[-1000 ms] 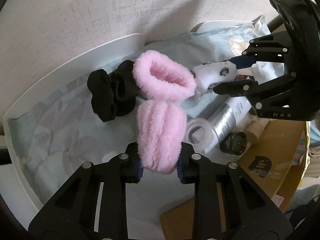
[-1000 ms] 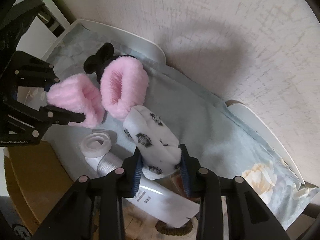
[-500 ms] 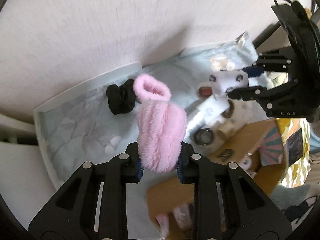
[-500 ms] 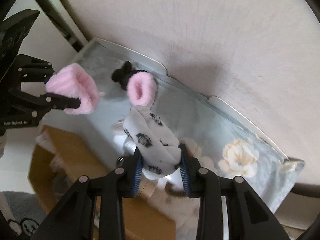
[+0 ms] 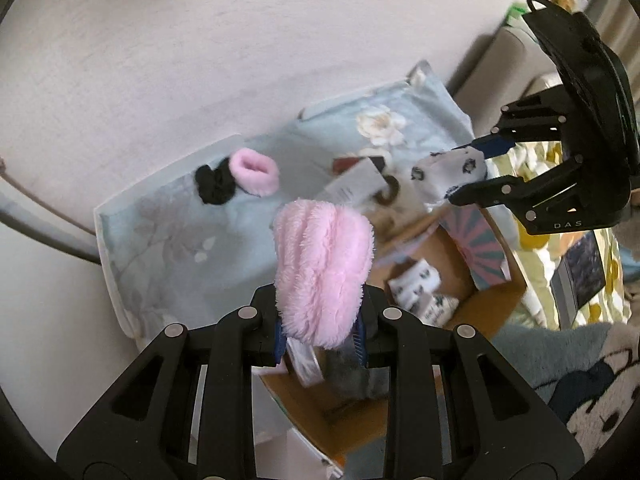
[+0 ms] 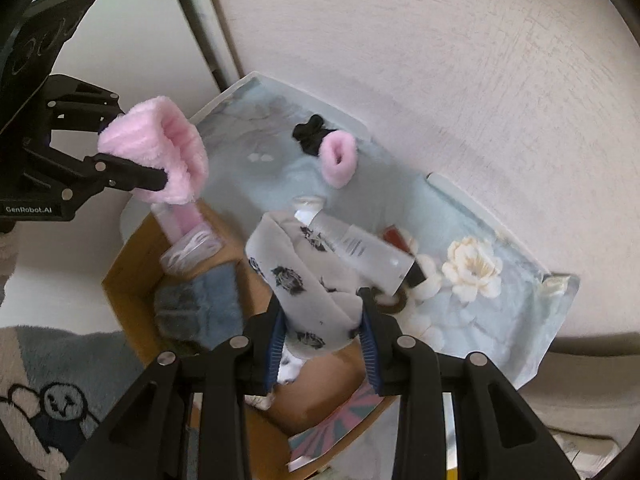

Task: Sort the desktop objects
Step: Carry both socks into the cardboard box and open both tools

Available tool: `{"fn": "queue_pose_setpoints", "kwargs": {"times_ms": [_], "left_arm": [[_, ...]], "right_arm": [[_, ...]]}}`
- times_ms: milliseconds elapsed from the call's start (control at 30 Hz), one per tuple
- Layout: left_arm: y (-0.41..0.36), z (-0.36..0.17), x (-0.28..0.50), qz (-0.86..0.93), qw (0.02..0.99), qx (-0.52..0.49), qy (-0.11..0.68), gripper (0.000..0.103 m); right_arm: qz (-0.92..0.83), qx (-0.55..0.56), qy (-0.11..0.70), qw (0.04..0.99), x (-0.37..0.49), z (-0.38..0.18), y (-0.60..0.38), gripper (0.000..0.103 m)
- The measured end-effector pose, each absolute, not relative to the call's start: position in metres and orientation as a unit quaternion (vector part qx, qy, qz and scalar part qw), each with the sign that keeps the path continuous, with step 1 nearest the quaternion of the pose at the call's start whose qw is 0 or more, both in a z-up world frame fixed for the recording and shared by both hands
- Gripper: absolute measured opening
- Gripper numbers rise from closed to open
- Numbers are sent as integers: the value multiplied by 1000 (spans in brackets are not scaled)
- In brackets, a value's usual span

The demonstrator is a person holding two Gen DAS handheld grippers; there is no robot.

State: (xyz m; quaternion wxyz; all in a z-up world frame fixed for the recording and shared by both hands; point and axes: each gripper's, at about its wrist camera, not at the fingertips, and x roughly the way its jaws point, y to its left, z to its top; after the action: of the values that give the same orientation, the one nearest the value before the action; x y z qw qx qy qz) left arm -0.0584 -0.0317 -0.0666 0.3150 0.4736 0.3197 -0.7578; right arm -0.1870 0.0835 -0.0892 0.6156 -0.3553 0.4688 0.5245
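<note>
My left gripper point(image 5: 320, 338) is shut on a fluffy pink band point(image 5: 323, 268), held high above the brown cardboard box point(image 5: 488, 304); the right wrist view shows the same pink band point(image 6: 160, 156) in that gripper point(image 6: 136, 156). My right gripper point(image 6: 322, 344) is shut on a white sock with black prints point(image 6: 304, 280), also lifted over the box point(image 6: 136, 264). In the left wrist view this sock point(image 5: 448, 170) hangs from the right gripper point(image 5: 476, 168). A second pink band point(image 5: 254, 170) and a black scrunchie point(image 5: 212, 182) lie on the floral cloth point(image 5: 168, 232).
A clear tube with a silver end point(image 6: 352, 242), a small red item point(image 6: 394, 236) and a dark ring point(image 5: 390, 192) lie on the cloth by the box. Inside the box are patterned socks point(image 5: 418, 284), a grey-blue cloth point(image 6: 200, 308) and a clear case point(image 6: 190, 250). A cartoon rug point(image 6: 52, 392) lies below.
Both grippers have risen well away from the cloth with their loads and come over the box. The items on the cloth now look much smaller.
</note>
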Motion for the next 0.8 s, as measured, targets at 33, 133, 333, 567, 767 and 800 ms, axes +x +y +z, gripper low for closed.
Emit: {"fn": "queue_pose_setpoints", "kwargs": {"times_ms": [33, 133, 333, 567, 767, 800], "left_arm": [[-25, -67, -60, -757, 314, 477, 318, 23], [-8, -75, -63, -753, 310, 485, 319, 23], [20, -107, -66, -742, 291, 497, 343, 23], [40, -135, -68, -728, 276, 517, 355, 23], [40, -142, -67, -723, 276, 521, 360, 23], [40, -143, -67, -723, 276, 521, 361, 23]], "right_arm": [[526, -356, 469, 614, -191, -90, 80, 31], [529, -366, 473, 602, -207, -94, 69, 31], [531, -375, 494, 577, -233, -120, 51, 31], [531, -383, 516, 552, -246, -145, 37, 31], [537, -392, 517, 539, -250, -150, 33, 31], [538, -393, 517, 538, -250, -151, 33, 31]]}}
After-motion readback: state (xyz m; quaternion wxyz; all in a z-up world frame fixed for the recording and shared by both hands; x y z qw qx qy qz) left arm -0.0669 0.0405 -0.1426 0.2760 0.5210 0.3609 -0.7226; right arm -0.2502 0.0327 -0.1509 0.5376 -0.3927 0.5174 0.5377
